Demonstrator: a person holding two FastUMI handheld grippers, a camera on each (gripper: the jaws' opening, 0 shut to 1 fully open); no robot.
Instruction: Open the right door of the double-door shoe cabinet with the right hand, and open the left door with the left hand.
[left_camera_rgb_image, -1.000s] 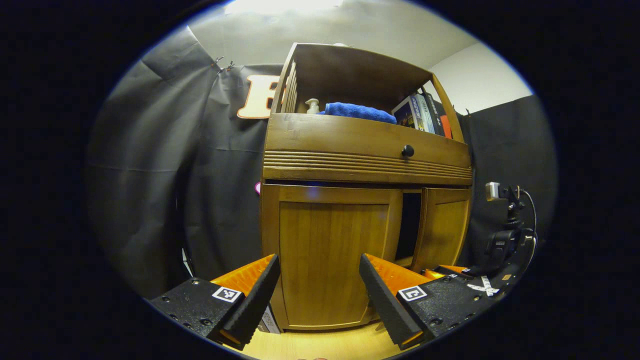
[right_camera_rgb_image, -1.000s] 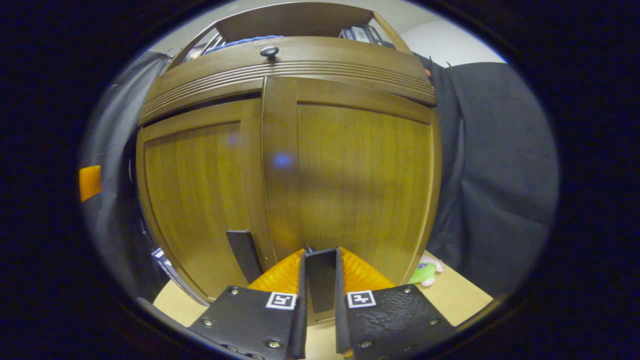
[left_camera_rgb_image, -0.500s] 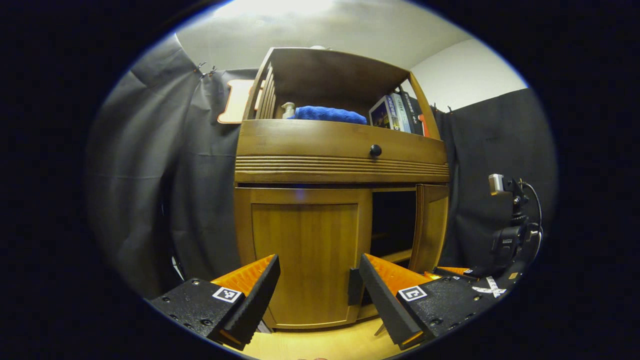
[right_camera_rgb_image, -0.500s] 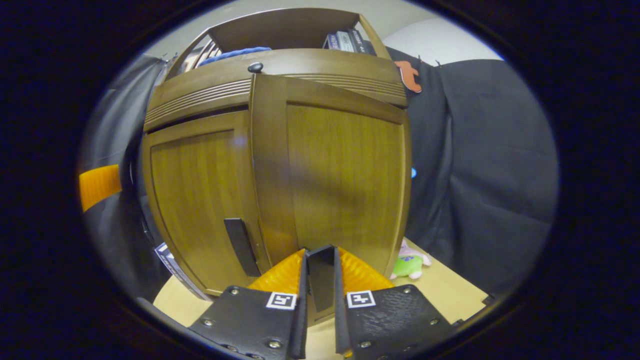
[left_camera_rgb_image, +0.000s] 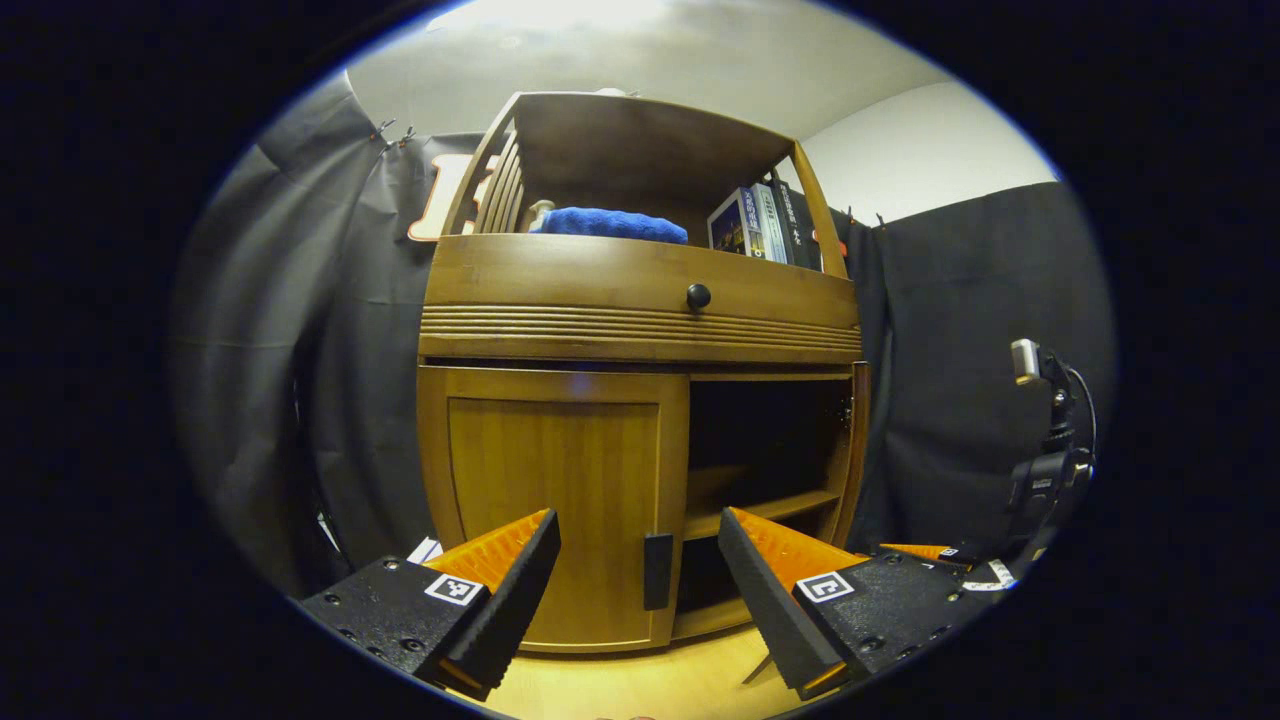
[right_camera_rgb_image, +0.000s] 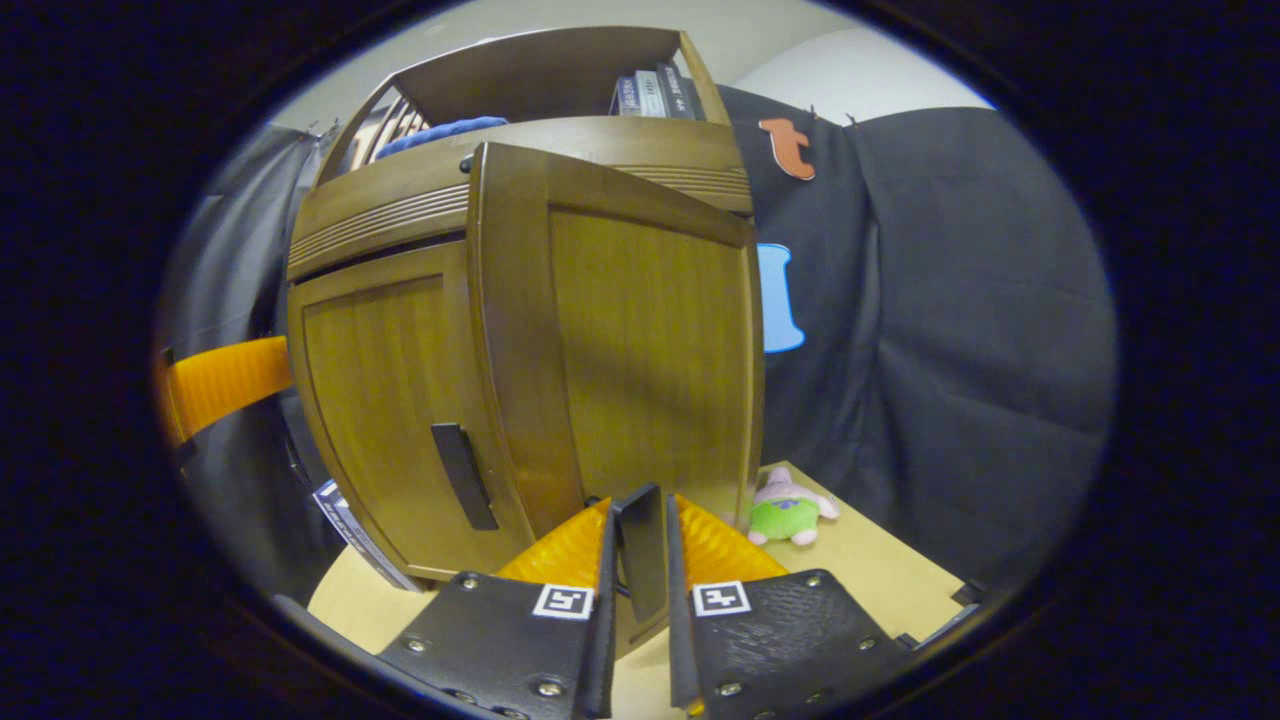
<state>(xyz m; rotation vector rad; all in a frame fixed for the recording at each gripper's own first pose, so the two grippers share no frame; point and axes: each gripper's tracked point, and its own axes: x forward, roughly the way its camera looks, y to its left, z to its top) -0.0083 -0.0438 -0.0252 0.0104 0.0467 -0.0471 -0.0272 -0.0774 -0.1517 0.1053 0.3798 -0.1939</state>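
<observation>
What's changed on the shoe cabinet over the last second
The right door has swung much farther open, pulled by the right claw, which stays shut on the right door's handle; the dark inside with its shelf now shows. The left door stays closed, its handle untouched, and the left claw stays open in front of it.

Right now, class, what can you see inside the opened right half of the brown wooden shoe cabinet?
Inside the brown wooden shoe cabinet, the left gripper view shows a bare wooden shelf crossing a dark compartment. The back is too shadowed to make out, and the closed left door covers the other half.
</observation>
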